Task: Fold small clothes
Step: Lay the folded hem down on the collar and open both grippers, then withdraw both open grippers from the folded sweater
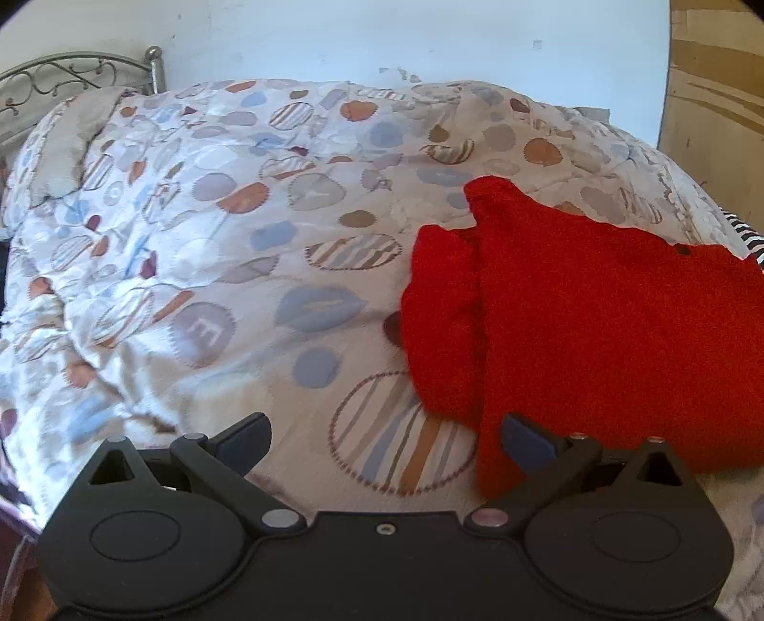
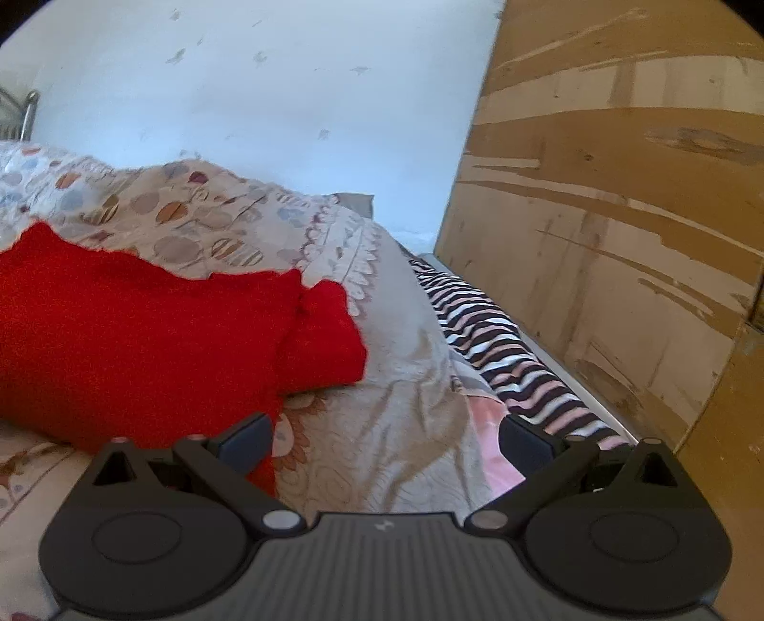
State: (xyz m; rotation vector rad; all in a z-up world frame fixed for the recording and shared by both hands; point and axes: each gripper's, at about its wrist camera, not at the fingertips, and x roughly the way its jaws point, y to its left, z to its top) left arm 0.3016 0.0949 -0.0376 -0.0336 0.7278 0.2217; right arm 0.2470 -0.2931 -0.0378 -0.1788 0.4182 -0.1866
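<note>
1. My left gripper (image 1: 387,442) hangs over the bed's patterned quilt (image 1: 200,248), jaws spread wide with nothing between them.
2. Its right finger sits just over the near edge of the red knitted garment (image 1: 597,325); I cannot tell whether it touches.
3. My right gripper (image 2: 387,442) has its jaws wide apart too, holding nothing, over bare quilt.
4. The red garment lies flat on the quilt toward the bed's right side, one sleeve (image 2: 324,334) doubled beside the body.
5. A striped cloth (image 2: 501,344) runs along the bed's right edge, against a worn wooden panel (image 2: 620,215).
6. A metal headboard (image 1: 71,81) stands at the far left corner, against the pale wall (image 1: 382,38).
</note>
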